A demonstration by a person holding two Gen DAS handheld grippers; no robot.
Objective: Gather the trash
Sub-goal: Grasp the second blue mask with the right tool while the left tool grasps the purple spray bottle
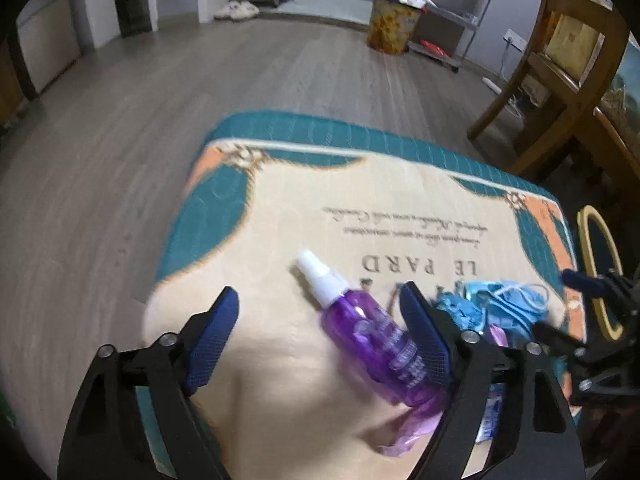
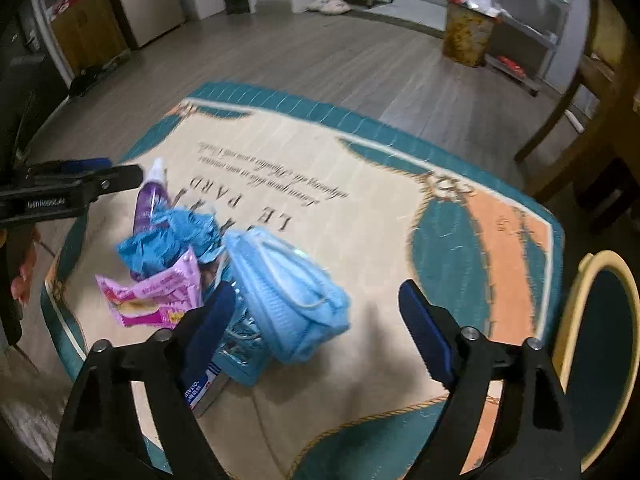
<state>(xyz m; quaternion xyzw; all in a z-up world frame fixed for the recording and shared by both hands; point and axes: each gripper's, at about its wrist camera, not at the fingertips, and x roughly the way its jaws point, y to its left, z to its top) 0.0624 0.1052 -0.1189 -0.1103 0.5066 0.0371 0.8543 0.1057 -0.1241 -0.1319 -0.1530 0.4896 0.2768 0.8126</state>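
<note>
**Trash clustered on the rug**

A purple spray bottle [image 1: 372,340] with a white nozzle was laid on its side on the rug [image 2: 360,184], nozzle toward the far edge. Just beside it, a crumpled blue glove [image 2: 164,240] was heaped, with a pink wrapper [image 2: 156,296] lying against it on the near side. A light blue face mask [image 2: 288,296] was bunched next to these, over a blue-printed package [image 2: 236,344], nearer the rug's near edge.

Left gripper [image 1: 318,336] and right gripper [image 2: 316,320], jaws spread wide, side by side.
</note>
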